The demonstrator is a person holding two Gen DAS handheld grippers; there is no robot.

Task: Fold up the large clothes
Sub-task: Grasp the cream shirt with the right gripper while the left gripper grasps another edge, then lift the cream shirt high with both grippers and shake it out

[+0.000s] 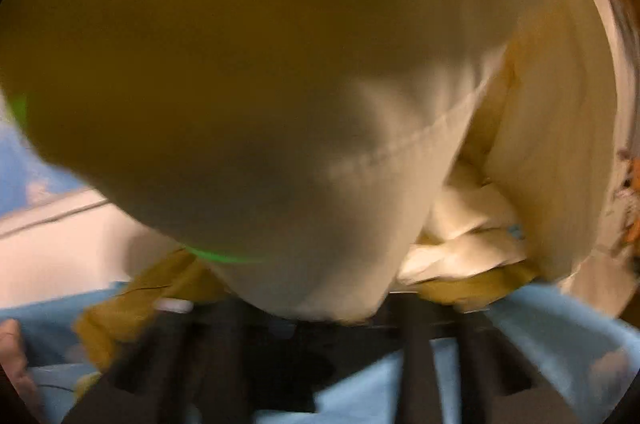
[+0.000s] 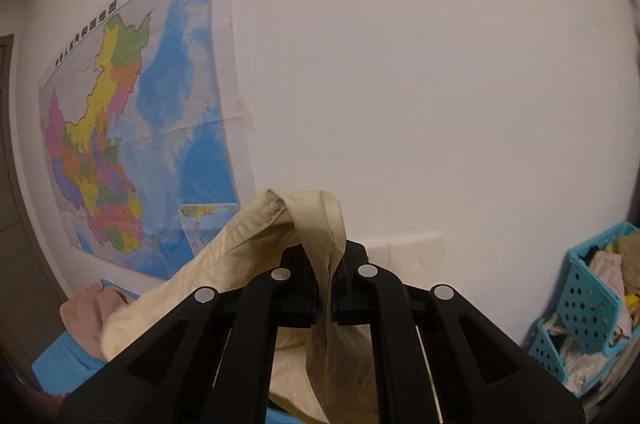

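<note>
A large cream-coloured garment (image 1: 280, 71) hangs right in front of the left wrist camera and fills most of that view, blurred. Its folds bunch at the right (image 1: 468, 236). My left gripper (image 1: 316, 320) sits under the cloth; its fingertips are hidden by the fabric, so its hold does not show. In the right wrist view my right gripper (image 2: 327, 288) is shut on a hemmed edge of the same cream garment (image 2: 316, 220), lifted up towards the wall. The rest of the cloth (image 2: 192, 288) drapes down to the left.
A light blue sheet (image 1: 552, 328) lies below the left gripper. A map (image 2: 132, 127) hangs on the white wall. Turquoise perforated baskets (image 2: 588, 300) with clothes stand at the right. A pink garment (image 2: 86, 312) lies at the lower left on a blue surface (image 2: 60, 358).
</note>
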